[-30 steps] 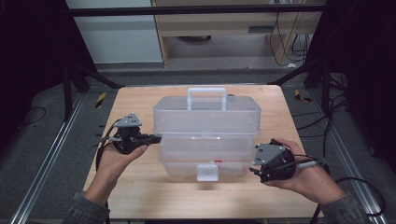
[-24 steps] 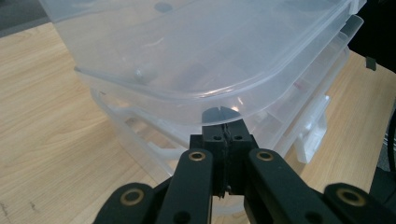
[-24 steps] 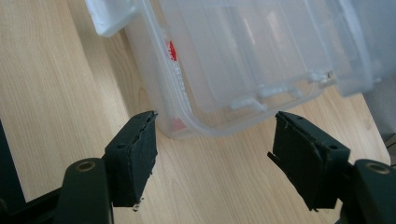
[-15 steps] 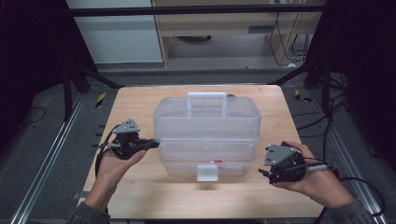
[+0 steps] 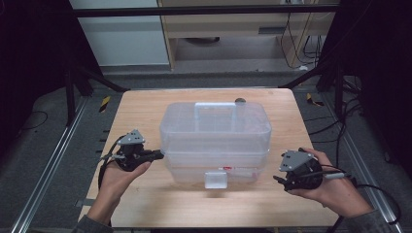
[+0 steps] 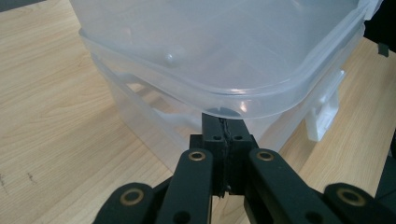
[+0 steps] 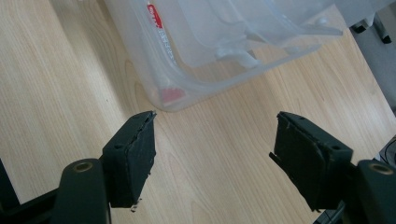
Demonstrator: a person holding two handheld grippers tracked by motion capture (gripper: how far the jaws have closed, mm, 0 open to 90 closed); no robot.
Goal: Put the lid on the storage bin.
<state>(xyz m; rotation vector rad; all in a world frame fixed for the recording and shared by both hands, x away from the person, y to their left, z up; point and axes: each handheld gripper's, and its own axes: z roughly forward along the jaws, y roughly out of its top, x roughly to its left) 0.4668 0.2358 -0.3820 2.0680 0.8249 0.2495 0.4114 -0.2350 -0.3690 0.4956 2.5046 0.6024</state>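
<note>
The clear plastic box (image 5: 215, 141) sits mid-table, lid on, its white latch (image 5: 216, 179) facing the near edge. At its left side the left gripper (image 5: 158, 155) has its jaws pressed together, tips tucked just under the lid's rim (image 6: 261, 95). The right gripper (image 5: 282, 178) waits spread and empty, near the box's right corner, on the wooden table (image 5: 141, 109). To lift the lid cleanly, I'd free the latch first, then pry gently upward, steadying the base.

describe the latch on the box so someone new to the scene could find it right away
Start at the wooden table and find the big clear plastic box in its middle. On the box's near wall, low and centred, sits the latch. It is a small cloudy white square flap, unlike the white handle on the lid.
</note>
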